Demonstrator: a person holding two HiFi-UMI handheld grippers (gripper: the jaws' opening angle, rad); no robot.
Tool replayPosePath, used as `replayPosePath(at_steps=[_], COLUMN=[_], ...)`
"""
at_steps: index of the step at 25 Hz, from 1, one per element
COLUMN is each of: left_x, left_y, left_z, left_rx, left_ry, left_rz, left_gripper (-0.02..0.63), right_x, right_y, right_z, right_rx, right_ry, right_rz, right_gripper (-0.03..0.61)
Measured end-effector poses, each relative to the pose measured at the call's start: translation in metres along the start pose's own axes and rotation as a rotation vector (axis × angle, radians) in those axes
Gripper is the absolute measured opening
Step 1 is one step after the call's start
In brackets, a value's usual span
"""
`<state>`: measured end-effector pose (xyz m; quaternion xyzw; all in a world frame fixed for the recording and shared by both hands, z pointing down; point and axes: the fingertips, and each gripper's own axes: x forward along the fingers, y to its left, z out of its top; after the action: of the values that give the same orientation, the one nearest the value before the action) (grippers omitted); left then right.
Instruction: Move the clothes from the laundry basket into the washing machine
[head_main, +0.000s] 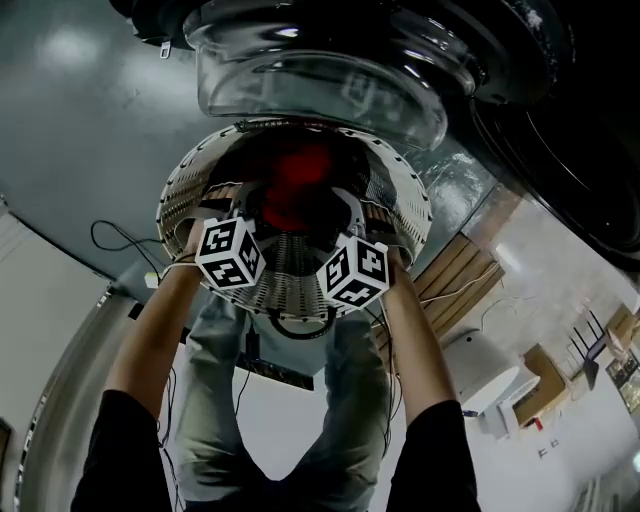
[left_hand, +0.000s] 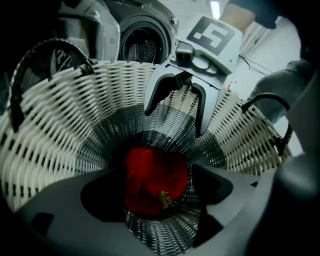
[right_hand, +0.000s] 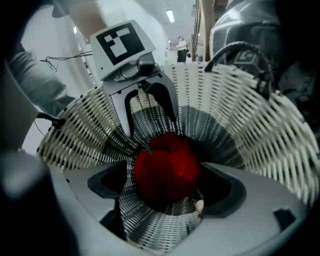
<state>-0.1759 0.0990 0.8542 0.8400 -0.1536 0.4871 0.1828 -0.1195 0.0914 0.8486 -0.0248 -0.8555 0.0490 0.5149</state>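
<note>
A red garment (head_main: 300, 180) lies at the bottom of the white woven laundry basket (head_main: 190, 190). Both grippers reach down inside the basket, their marker cubes (head_main: 230, 253) side by side above the garment. In the left gripper view my left gripper (left_hand: 157, 192) is open, with the red garment (left_hand: 152, 180) below and between its jaws, untouched. My right gripper (right_hand: 167, 187) is open too, the garment (right_hand: 167, 167) just beyond its jaws. Each view shows the other gripper opposite, jaws spread: the right gripper (left_hand: 175, 105) and the left gripper (right_hand: 150, 115).
The washing machine's round opening (left_hand: 140, 47) stands behind the basket, and its glass door (head_main: 320, 70) hangs open above the basket in the head view. Dark basket handles (left_hand: 270, 102) arch over the rim. The person's legs stand close to the basket. Cables run across the floor (head_main: 120, 240).
</note>
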Motion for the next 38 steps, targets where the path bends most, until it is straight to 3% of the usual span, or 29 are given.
replayPosePath(at_steps=[2, 7, 14, 20, 23, 27, 29, 30, 31, 32, 33, 35, 38], left_x=[0.019, 0.055, 0.1, 0.135, 0.152, 0.175, 0.18, 0.18, 0.177, 0.174, 0.17, 0.162, 0.147], left_y=[0.002, 0.016, 0.025, 0.036, 0.041, 0.047, 0.047, 0.048, 0.049, 0.049, 0.048, 0.045, 0.04], left_z=[-0.009, -0.017, -0.043, -0.067, -0.074, -0.08, -0.083, -0.082, -0.08, -0.078, -0.076, -0.072, -0.062], left_rx=[0.02, -0.034, 0.11, 0.13, 0.141, 0.064, 0.033, 0.018, -0.001, -0.024, -0.044, -0.052, -0.069], left_ry=[0.03, 0.036, 0.098, 0.144, 0.168, 0.182, 0.197, 0.199, 0.192, 0.178, 0.162, 0.138, 0.098], left_rz=[-0.006, 0.006, 0.028, 0.049, 0.07, 0.052, 0.041, 0.043, 0.045, 0.043, 0.038, 0.032, 0.037], left_gripper=[0.413, 0.447, 0.546, 0.568, 0.568, 0.566, 0.561, 0.497, 0.315, 0.194, 0.116, 0.073, 0.064], right_x=[0.021, 0.064, 0.114, 0.153, 0.169, 0.19, 0.196, 0.196, 0.195, 0.193, 0.191, 0.182, 0.164], right_y=[0.0, -0.007, -0.014, -0.009, -0.015, -0.024, -0.027, -0.03, -0.034, -0.037, -0.04, -0.04, -0.039], right_z=[-0.007, -0.019, -0.039, -0.066, -0.072, -0.083, -0.088, -0.088, -0.088, -0.087, -0.086, -0.083, -0.077], right_rx=[-0.02, -0.065, -0.189, -0.25, -0.242, -0.23, -0.219, -0.214, -0.211, -0.21, -0.21, -0.199, -0.168], right_ry=[0.026, 0.054, 0.071, 0.11, 0.102, 0.121, 0.134, 0.136, 0.138, 0.141, 0.146, 0.15, 0.138], right_rz=[0.025, 0.054, 0.05, 0.077, 0.053, 0.033, 0.007, -0.015, -0.041, -0.066, -0.083, -0.091, -0.088], right_gripper=[0.466, 0.511, 0.551, 0.586, 0.586, 0.579, 0.464, 0.402, 0.333, 0.253, 0.183, 0.08, 0.06])
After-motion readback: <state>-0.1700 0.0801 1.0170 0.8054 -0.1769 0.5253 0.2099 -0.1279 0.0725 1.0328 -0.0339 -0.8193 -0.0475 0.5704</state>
